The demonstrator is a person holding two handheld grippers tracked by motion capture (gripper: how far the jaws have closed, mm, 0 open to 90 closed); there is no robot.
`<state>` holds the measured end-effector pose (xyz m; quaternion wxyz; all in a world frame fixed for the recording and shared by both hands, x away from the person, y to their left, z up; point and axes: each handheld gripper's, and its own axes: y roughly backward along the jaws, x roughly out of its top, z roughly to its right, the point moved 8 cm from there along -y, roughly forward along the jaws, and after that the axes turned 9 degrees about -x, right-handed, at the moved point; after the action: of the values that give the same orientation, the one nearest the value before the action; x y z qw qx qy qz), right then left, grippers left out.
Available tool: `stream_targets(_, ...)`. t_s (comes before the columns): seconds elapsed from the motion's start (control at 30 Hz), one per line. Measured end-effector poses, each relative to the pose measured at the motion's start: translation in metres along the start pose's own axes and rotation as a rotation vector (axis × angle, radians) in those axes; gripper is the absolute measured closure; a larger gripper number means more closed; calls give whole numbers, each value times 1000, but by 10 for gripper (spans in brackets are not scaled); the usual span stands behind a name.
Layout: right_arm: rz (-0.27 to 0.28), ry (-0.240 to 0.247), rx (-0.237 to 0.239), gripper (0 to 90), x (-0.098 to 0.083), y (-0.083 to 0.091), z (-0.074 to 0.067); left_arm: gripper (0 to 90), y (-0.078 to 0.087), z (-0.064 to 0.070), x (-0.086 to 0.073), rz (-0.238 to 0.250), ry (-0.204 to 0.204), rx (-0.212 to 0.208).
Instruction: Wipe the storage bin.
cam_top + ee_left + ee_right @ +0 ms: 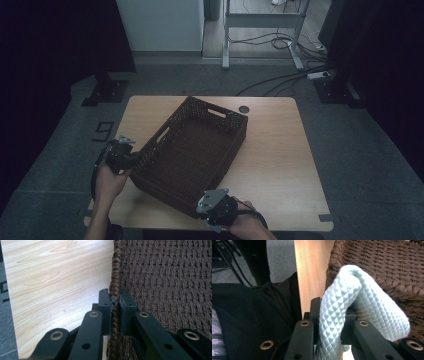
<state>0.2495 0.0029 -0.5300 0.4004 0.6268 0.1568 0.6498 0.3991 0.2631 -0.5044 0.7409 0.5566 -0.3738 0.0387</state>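
Note:
A dark brown wicker basket (192, 150) lies at a slant on the light wooden table (272, 145). My left gripper (131, 161) is at the basket's left side. In the left gripper view the left gripper (115, 298) is shut on the braided rim of the basket (170, 277). My right gripper (207, 202) is at the basket's near corner, by the table's front edge. In the right gripper view the right gripper (332, 312) is shut on a folded white quilted cloth (364, 297), which arches up beside the basket's rim (387, 260).
A round cable hole (243, 109) sits in the table behind the basket. Beyond the table stand a grey desk frame (262, 22), loose cables and a power strip (318, 75) on the floor. Dark clothing (249, 315) lies below the table edge (312, 270).

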Motion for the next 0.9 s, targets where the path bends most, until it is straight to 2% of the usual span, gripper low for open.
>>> stream_targets(0.1, -10, -4, 7, 764, -4, -4, 0, 823, 0, 0, 0, 0, 1, -3)
stream_targets(0.27, -59, 8, 27, 764, -13, -17, -5, 823, 0, 0, 0, 3, 3, -13)
stream_targets(0.47, -61, 6, 25, 765, -14, -17, -3, 823, 0, -1, 0, 5, -10, -20)
stream_targets(0.63, -65, -9, 9, 764, -17, -16, 7, 824, 0, -1, -1, 9, -25, -35)
stream_targets(0.9, -73, -79, -35, 764, -24, -15, 34, 824, 0, -1, 0, 10, -31, -38)
